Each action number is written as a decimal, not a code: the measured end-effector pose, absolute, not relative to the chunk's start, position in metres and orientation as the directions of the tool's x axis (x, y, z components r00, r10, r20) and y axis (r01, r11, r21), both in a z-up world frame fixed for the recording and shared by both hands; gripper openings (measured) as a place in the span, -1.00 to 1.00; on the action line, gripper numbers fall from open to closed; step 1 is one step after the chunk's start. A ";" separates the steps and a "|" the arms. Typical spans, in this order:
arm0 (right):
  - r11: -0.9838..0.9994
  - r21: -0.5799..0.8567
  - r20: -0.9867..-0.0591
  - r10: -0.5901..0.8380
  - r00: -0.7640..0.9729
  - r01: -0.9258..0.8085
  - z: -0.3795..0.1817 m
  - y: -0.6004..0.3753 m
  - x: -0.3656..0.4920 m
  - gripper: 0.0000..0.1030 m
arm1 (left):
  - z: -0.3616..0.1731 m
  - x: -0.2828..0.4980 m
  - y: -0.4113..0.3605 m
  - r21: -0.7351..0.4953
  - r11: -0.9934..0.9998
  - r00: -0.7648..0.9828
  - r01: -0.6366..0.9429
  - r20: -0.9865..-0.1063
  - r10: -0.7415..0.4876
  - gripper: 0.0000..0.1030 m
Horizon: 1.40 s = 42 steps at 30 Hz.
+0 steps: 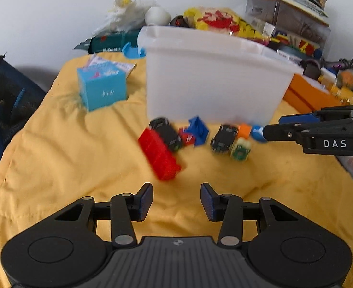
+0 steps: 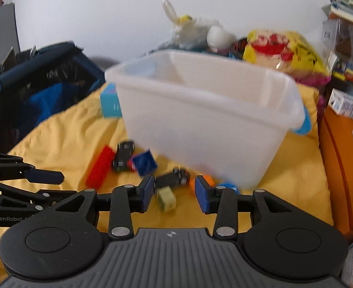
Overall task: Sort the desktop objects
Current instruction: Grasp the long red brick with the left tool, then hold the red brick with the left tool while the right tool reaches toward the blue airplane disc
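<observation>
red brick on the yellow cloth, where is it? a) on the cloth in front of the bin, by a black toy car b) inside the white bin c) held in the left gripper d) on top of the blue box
a: the red brick lies on the yellow cloth in front of the white bin, against a black toy car, and the left gripper is open with nothing in it.

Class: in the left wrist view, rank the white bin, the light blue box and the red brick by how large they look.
1. white bin
2. light blue box
3. red brick; it lies nearer the camera, so its real size is unsure.
</observation>
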State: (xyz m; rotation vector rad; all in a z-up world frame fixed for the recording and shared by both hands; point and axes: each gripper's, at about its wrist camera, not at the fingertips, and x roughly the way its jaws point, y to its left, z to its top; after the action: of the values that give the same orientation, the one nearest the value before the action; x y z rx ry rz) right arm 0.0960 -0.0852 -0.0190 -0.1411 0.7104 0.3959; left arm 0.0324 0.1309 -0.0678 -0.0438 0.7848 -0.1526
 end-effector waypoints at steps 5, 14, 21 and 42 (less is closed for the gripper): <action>0.924 0.024 -0.709 0.286 0.645 -0.383 -0.039 -0.086 0.093 -0.10 | -0.075 0.029 0.129 -0.078 0.988 0.692 0.130 -0.707 -0.147 -0.07; 0.928 0.047 -0.734 0.283 0.618 -0.369 -0.046 -0.080 0.095 -0.10 | -0.066 0.054 0.114 0.050 0.987 0.738 0.153 -0.670 -0.080 -0.07; 0.929 0.039 -0.739 0.275 0.615 -0.368 -0.047 -0.079 0.086 -0.10 | -0.082 0.099 0.116 -0.027 0.998 0.694 0.055 -0.718 -0.058 -0.32; 0.958 0.051 -0.740 0.226 0.634 -0.282 -0.052 -0.107 0.072 -0.10 | -0.103 0.028 0.133 -0.612 0.790 0.513 0.031 -0.669 -0.538 -0.44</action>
State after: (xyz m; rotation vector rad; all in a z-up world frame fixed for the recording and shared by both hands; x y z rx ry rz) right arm 0.0718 -0.1072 -0.0517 -0.0720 0.8358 0.2906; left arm 0.0280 0.1334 -0.1027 -0.5828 0.9830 -0.3666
